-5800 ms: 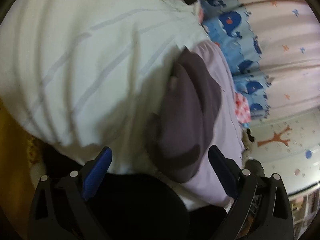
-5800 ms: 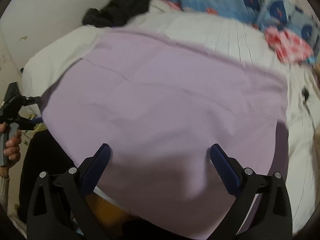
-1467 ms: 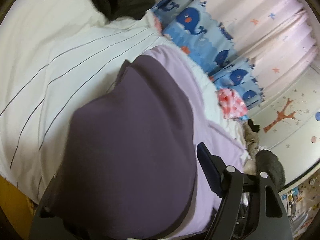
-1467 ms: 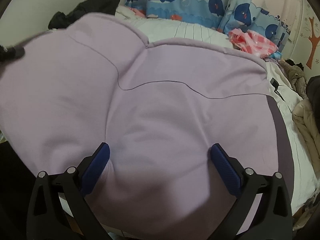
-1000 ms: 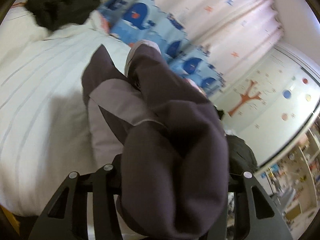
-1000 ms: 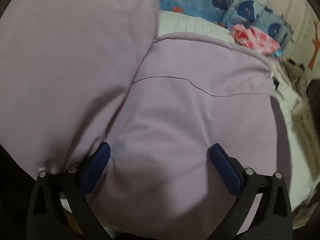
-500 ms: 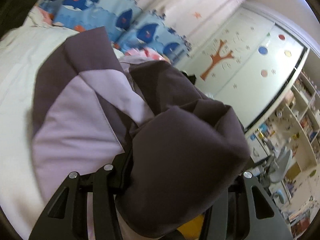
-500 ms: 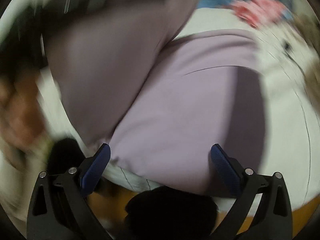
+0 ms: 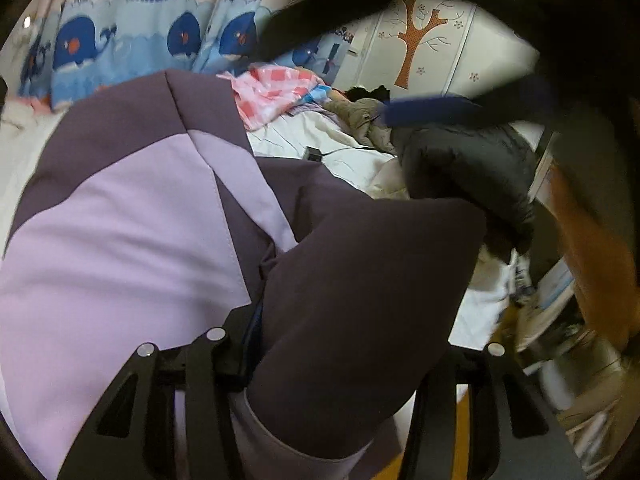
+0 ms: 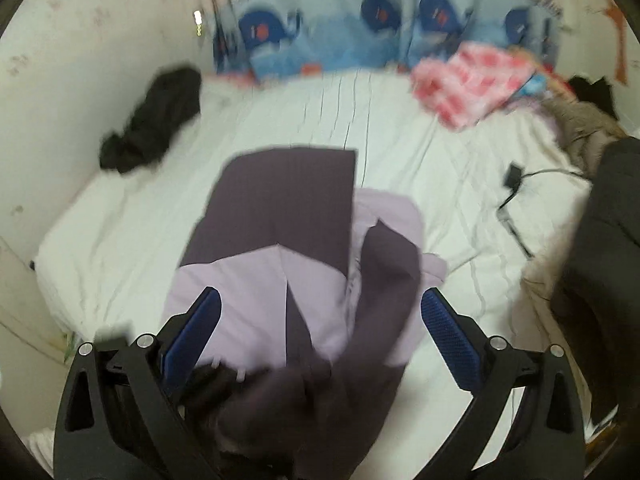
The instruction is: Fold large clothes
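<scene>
A lilac and dark purple garment (image 10: 280, 208) lies folded into a narrow strip on the white striped bed sheet (image 10: 120, 232). In the left wrist view my left gripper (image 9: 352, 340) is shut on a bunched dark purple fold of this garment (image 9: 120, 240), which hides its right finger. My right gripper (image 10: 320, 320) hangs above the near end of the garment, open, with its blue pads (image 10: 192, 328) wide apart and nothing pressed between them. One blurred blue pad (image 9: 432, 106) of the right gripper shows in the left wrist view at the upper right.
A black garment (image 10: 152, 120) lies at the bed's far left, a pink checked cloth (image 10: 472, 80) at the far right. A black padded jacket (image 9: 468, 168) and a charger with its cable (image 10: 512, 184) are at the right. Whale-print curtains (image 10: 340, 20) hang behind the bed.
My left gripper has swung to the right with the gathered fabric, laying one side over the other. My right gripper has risen and pulled back from the spread lilac cloth.
</scene>
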`<action>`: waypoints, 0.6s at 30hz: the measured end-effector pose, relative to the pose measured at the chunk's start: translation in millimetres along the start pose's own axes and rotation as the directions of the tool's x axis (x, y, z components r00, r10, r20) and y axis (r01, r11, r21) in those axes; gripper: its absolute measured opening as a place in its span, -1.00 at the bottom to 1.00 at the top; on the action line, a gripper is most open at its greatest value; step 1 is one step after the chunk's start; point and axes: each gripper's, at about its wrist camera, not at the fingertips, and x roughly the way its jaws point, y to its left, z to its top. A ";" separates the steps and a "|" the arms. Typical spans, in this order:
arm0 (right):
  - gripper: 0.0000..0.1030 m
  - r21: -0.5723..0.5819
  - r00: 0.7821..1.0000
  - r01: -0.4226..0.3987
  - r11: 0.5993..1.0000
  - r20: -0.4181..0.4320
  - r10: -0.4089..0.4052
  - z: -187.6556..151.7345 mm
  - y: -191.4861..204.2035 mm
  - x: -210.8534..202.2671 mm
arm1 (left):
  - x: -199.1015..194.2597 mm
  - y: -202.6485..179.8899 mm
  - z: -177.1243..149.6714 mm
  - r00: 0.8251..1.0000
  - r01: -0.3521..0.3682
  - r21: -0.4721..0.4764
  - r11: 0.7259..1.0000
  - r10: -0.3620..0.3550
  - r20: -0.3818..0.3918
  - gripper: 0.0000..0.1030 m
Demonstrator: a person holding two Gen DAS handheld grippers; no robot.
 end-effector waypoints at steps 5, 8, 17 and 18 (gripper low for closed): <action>0.88 -0.076 0.964 0.154 0.985 -0.207 -0.167 -0.7 0.8 85.1 | -7.6 -9.4 -7.5 0.998 -0.058 0.096 0.994 0.059 -0.009 0.03; 0.89 0.003 0.972 0.106 0.994 -0.213 -0.102 -27.1 -19.0 99.1 | -18.5 -9.9 -9.6 0.996 -0.021 0.140 0.990 0.033 -0.085 0.06; 0.88 0.080 0.980 0.127 0.989 -0.165 -0.113 -75.5 -53.7 99.9 | -116.6 59.2 14.7 0.991 0.112 -0.130 0.985 -0.100 0.091 0.54; 0.88 0.082 0.981 0.125 0.989 -0.162 -0.110 -78.9 -53.3 98.0 | -110.2 70.0 21.7 0.992 0.099 -0.160 0.982 -0.086 0.089 0.54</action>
